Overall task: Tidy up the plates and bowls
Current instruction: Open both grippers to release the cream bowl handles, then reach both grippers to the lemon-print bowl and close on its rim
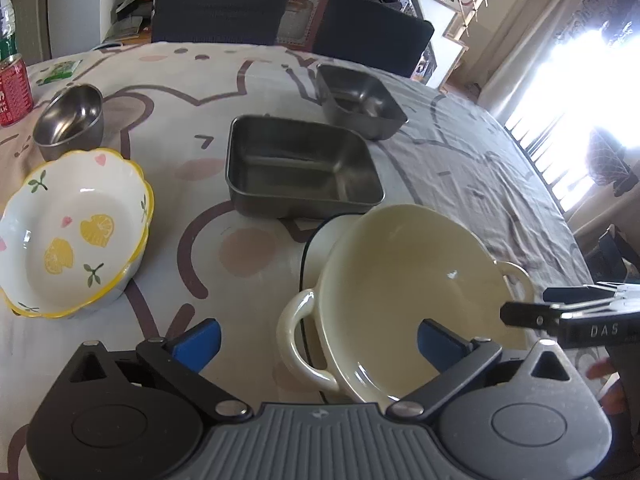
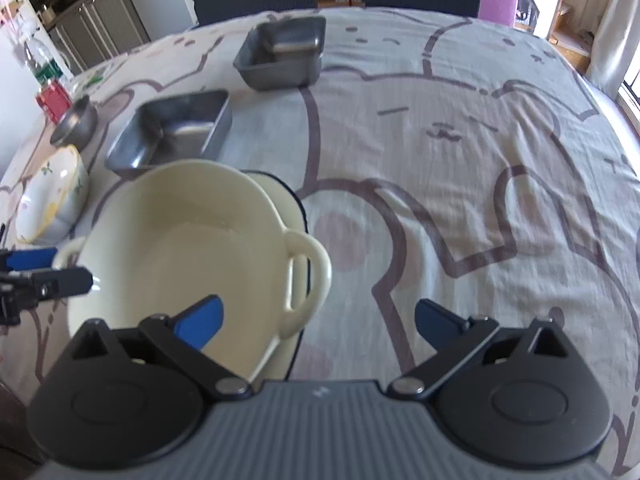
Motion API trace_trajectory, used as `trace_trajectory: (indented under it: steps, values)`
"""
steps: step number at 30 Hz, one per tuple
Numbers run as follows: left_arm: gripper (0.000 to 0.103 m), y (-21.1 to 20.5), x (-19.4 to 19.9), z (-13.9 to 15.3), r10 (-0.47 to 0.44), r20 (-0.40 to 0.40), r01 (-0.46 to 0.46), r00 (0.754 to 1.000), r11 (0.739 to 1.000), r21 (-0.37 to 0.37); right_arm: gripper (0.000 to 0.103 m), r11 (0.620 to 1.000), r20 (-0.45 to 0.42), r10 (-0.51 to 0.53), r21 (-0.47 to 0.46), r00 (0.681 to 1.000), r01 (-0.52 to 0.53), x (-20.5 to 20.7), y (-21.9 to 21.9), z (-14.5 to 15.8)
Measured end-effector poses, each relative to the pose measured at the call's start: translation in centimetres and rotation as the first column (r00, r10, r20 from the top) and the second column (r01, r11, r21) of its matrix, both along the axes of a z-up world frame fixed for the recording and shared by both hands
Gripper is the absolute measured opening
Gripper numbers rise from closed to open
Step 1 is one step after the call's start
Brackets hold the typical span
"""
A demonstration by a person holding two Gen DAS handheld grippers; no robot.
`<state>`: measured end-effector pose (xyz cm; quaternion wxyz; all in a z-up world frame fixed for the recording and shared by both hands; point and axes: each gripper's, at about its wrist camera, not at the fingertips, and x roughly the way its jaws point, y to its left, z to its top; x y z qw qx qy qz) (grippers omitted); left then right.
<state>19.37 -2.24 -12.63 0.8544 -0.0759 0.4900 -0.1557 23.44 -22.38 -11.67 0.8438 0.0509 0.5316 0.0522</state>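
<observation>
A home dining room: cartoon cloth [image 2: 440,128] on the table, chairs [image 1: 222,8] at its far edge, cupboards [image 2: 96,24], curtained window [image 1: 560,40].

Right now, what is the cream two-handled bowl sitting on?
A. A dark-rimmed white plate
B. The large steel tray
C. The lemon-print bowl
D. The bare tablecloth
A: the cream two-handled bowl sits on a dark-rimmed white plate, whose rim shows behind it in both views.
</observation>
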Motion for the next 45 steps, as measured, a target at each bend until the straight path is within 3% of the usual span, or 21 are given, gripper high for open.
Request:
trace_trajectory:
  steps: [7,16,22,27,30,32,40,44,45]
  values:
    - [0.103,1.8,-0.8,3.1,-0.001,0.071,0.001,0.997,1.000,-0.011,0.103,0.998,0.124,-0.063,0.035,0.990,0.059,-0.4,0.0,3.1]
    - [0.103,7.4,0.5,9.2,0.069,0.207,-0.085,0.976,0.994,0.070,0.103,0.982,0.284,-0.085,0.186,0.955,0.033,1.5,4.1,7.7]
    - [0.103,12.2,2.1,11.0,0.143,0.295,-0.189,0.945,0.972,0.136,0.103,0.969,0.304,-0.069,0.247,0.950,-0.009,4.2,9.4,8.5]
    - [0.103,15.9,4.3,9.7,0.231,0.262,-0.279,0.937,0.946,0.163,0.094,0.950,0.271,-0.007,0.304,0.963,-0.079,6.5,14.5,7.6]
    - [0.087,17.3,5.3,8.1,0.219,0.221,-0.257,0.950,0.953,0.159,0.080,0.940,0.208,0.040,0.322,0.977,-0.107,8.1,17.2,6.2]
    - [0.069,17.9,6.0,6.9,0.231,0.173,-0.260,0.958,0.950,0.174,0.074,0.938,0.158,0.048,0.332,0.986,-0.099,9.2,18.7,5.0]
    - [0.040,19.4,7.8,3.1,0.233,0.047,-0.238,0.971,0.955,0.175,0.044,0.952,0.019,0.061,0.299,0.998,-0.064,11.5,23.7,1.0]
    - [0.016,19.8,8.7,1.3,0.235,-0.016,-0.228,0.972,0.954,0.194,0.040,0.960,-0.027,0.070,0.274,0.997,-0.060,12.3,24.5,-0.7]
    - [0.015,19.8,8.9,0.9,0.235,-0.029,-0.224,0.972,0.954,0.198,0.037,0.960,-0.033,0.071,0.272,0.997,-0.060,12.5,24.6,-1.1]
